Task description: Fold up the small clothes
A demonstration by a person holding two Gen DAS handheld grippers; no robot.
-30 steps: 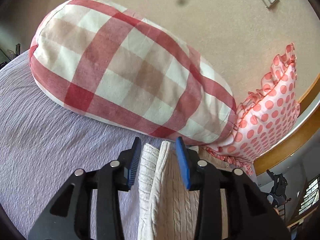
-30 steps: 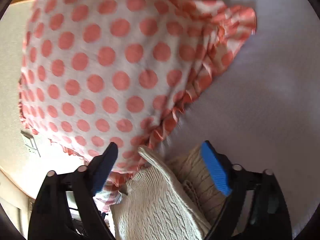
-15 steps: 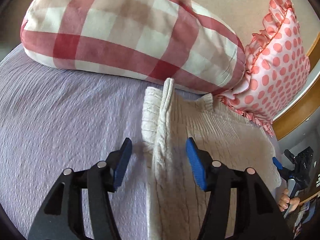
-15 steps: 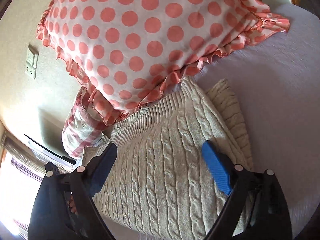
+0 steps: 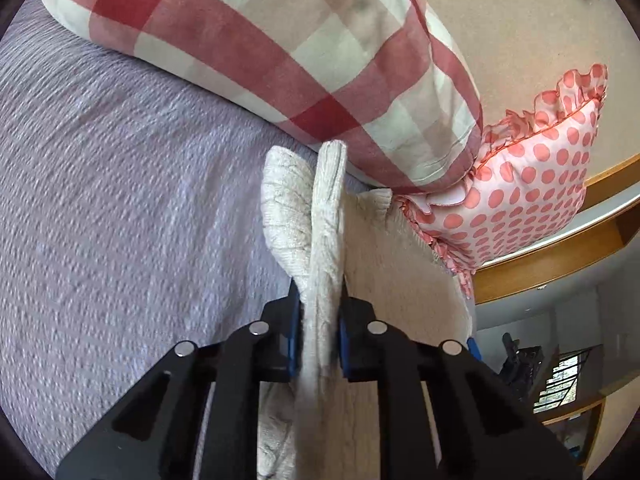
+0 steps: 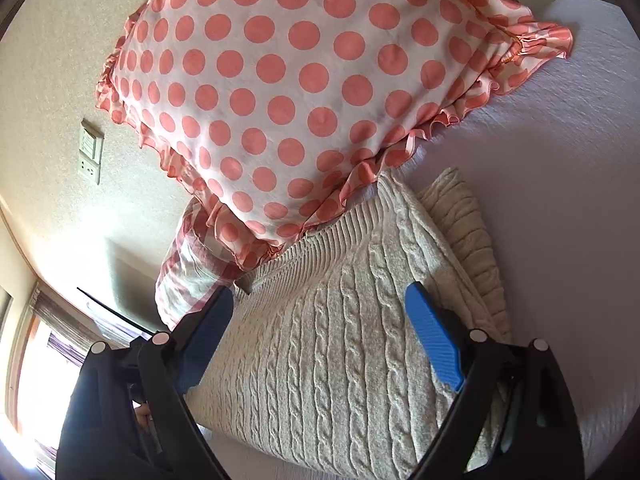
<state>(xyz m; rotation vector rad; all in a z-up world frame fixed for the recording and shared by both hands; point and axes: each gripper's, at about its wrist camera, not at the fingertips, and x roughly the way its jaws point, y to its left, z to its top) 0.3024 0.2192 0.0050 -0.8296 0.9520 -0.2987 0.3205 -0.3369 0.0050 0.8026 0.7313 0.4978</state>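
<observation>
Lilac bedspread (image 5: 120, 200) carries cream cable-knit sweater (image 6: 340, 340), next to pillows. Left gripper (image 5: 320, 320): jaws pinching raised sweater edge. Right gripper (image 6: 320, 340): jaws spread above knit. Lift edge evenly, fold w/o bunching.

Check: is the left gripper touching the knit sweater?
Touching. The left wrist view shows the left gripper shut on a raised fold of the cream knit sweater, fabric pinched between both blue pads.

Two pillows (image 5: 304, 60), one sweater (image 6: 340, 340)
</observation>
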